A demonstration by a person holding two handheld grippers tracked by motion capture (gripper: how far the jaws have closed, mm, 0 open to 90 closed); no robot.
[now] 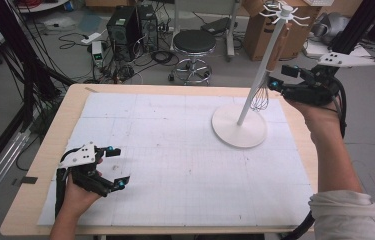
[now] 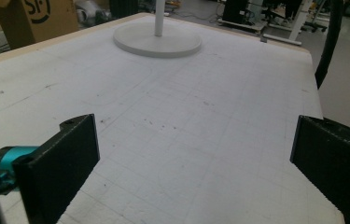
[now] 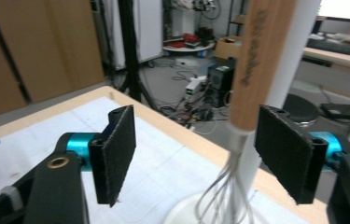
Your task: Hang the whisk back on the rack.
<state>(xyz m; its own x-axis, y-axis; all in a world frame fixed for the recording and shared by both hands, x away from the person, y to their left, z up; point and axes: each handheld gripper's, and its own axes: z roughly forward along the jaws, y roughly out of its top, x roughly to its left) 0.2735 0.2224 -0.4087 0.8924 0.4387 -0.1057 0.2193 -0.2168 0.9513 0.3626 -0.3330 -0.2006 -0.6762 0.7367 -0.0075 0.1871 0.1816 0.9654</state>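
Fingers of the right gripper stand open, nothing clamped. The whisk hangs from the hook rack of the white stand, wooden handle up, wire loops down, long axis close to vertical along the pole. In the right gripper view the handle's lower end lies between the pads, nearer the right-hand one, with no contact visible. The right hand is plainly the closer one. Left gripper rests low over the desk near its front left corner, well apart from the stand, fingers wide open and empty. A closing move here would likely catch the handle just above the wires.
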